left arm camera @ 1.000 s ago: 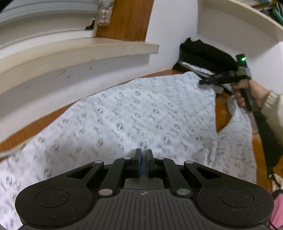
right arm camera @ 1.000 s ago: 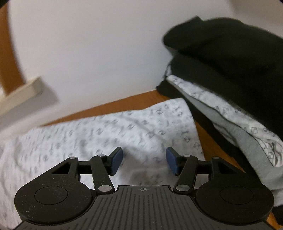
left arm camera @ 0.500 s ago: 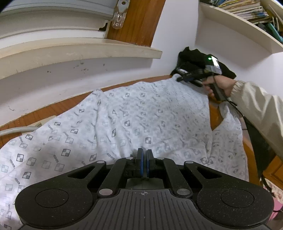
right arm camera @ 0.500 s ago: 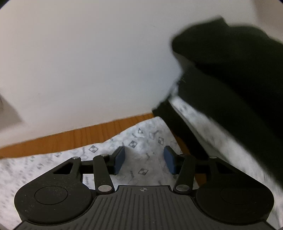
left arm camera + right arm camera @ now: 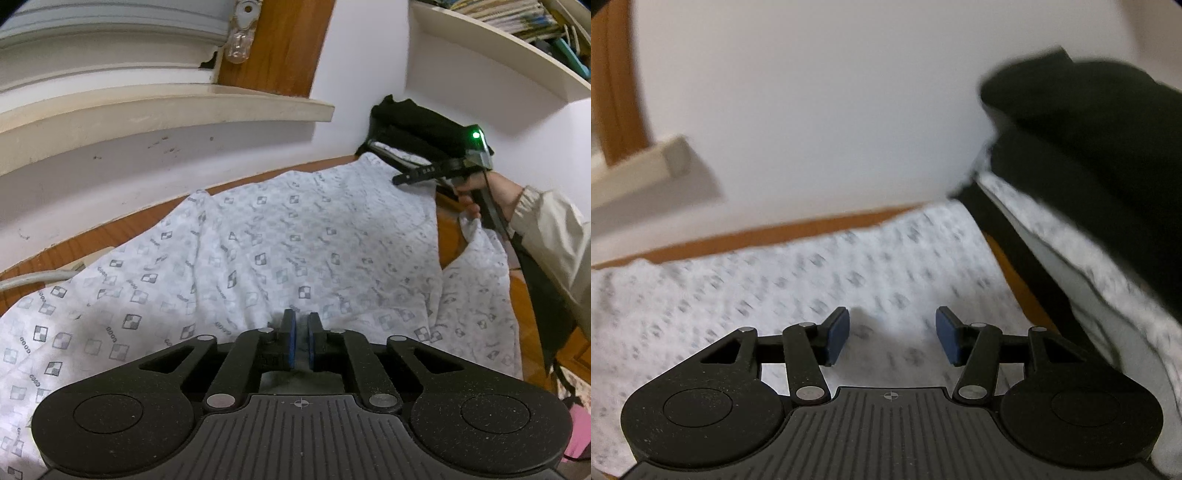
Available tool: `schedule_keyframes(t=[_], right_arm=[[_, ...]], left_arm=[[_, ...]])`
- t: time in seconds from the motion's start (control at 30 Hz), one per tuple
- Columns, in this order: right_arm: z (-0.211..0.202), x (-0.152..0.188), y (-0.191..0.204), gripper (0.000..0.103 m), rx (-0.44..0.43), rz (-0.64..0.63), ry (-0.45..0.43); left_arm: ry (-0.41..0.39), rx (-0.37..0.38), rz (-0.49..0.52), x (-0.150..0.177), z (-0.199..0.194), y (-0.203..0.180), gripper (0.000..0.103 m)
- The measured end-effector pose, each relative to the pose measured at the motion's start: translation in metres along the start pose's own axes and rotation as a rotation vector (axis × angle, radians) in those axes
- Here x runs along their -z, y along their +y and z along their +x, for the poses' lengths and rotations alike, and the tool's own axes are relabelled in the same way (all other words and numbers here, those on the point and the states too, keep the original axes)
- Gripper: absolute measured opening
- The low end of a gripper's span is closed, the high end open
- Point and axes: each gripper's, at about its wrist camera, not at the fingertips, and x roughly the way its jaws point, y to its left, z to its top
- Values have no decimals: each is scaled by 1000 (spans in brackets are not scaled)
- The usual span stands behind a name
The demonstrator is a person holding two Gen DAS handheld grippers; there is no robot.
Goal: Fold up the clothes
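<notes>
Under the spread-apart right gripper [image 5: 892, 338] lies the patterned garment [image 5: 295, 236], left gripper [image 5: 300, 332] clamping its near edge

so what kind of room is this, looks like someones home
Probably a room in a home, perhaps a bedroom or study. A white wall shelf holds stacked books, a white patterned garment lies spread on a wooden surface, and dark folded clothes are piled in the corner.

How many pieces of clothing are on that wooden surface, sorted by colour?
White patterned, spread flat: 1, the garment the left gripper pinches.
White patterned, folded in the corner stack: 1.
Black, in that stack: at least 2, layers hard to separate.
Total: at least 4.
</notes>
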Motion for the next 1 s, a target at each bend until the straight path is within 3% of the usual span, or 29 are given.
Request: schedule_keyframes(t=[0.07, 0.13, 0.4, 0.63, 0.73, 0.8, 1.0], right_arm=[[-11, 0, 10, 57, 0, -15, -58], [-22, 2, 27, 61, -70, -30, -75], [-44, 33, 114, 62, -266, -128, -47], [-62, 55, 108, 62, -178, -48, -37], [-73, 58, 101, 67, -143, -23, -39], [-76, 60, 96, 73, -130, 3, -45], [-71, 62, 97, 77, -101, -8, -32]], left_arm=[[-1, -20, 17, 0, 1, -7, 11], [-2, -32, 29, 1, 3, -15, 16], [0, -60, 74, 5, 5, -46, 16], [-17, -110, 51, 11, -5, -55, 23], [-69, -143, 18, 15, -48, -44, 33], [-103, -166, -5, 19, -77, -37, 46], [-144, -372, -145, 79, -193, 16, 49]])
